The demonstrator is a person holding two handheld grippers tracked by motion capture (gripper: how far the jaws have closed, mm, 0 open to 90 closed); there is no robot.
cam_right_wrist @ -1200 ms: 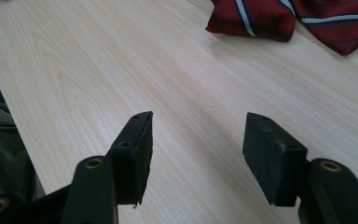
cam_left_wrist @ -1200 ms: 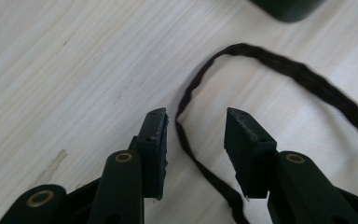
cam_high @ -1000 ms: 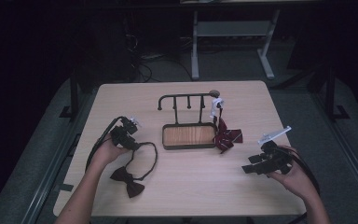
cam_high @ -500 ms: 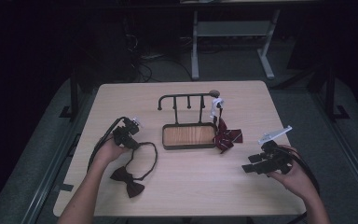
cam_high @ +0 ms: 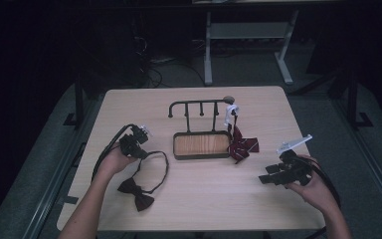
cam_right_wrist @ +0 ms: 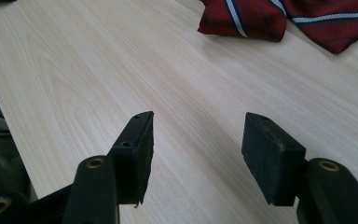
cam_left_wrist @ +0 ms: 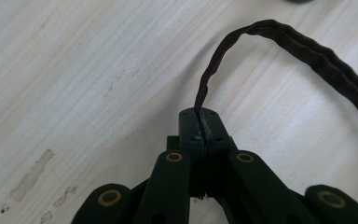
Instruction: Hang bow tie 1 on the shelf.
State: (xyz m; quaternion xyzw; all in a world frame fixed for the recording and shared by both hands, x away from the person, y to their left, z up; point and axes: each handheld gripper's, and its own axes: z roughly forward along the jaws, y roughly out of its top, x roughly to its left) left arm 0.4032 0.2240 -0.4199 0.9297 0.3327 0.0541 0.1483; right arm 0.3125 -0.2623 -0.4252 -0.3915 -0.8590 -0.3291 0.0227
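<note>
A dark bow tie lies near the table's front left, its thin strap looping up toward my left gripper. In the left gripper view the jaws have just closed and are shut on the strap, which rises from between the pads and arcs to the right. A red striped bow tie hangs from the right end of a small dark rack over a wooden tray. My right gripper hovers open at the front right, nothing between its pads, facing the red tie.
The pale wooden table stands on grey floor, with desk legs and cables behind it. A person's forearms come in from the bottom edge on both sides.
The left gripper's jaws closed onto the dark tie's strap; the hand shifted slightly. The right hand stayed still.
</note>
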